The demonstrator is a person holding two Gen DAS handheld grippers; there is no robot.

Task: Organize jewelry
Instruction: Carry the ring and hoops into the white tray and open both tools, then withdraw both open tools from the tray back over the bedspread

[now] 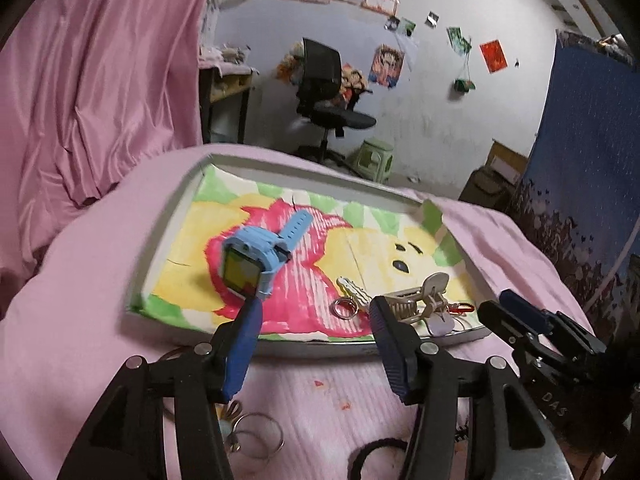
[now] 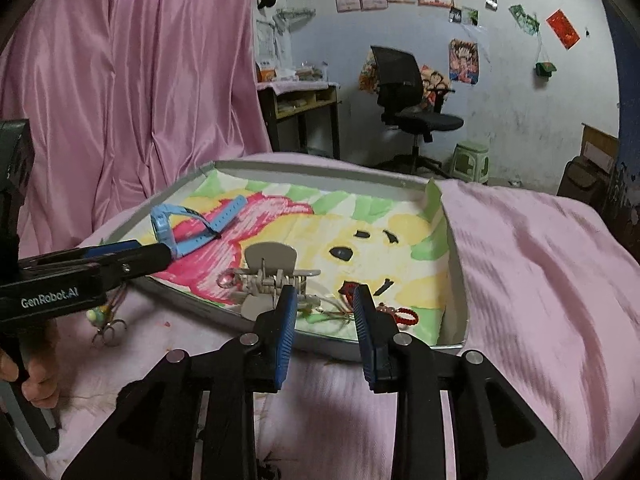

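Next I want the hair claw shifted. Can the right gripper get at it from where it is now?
Probably yes. The right gripper stands open just in front of the beige hair claw in the tray, nothing between them. Thin cords and a red bracelet lie close by and might get caught.

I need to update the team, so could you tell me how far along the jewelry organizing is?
Partly done. The blue watch, beige hair claw, small ring and red bracelet already lie in the tray. Nothing is held: the left gripper and right gripper both stand open at the tray's near edge. Still out on the pink cloth: the key rings and black hair tie.
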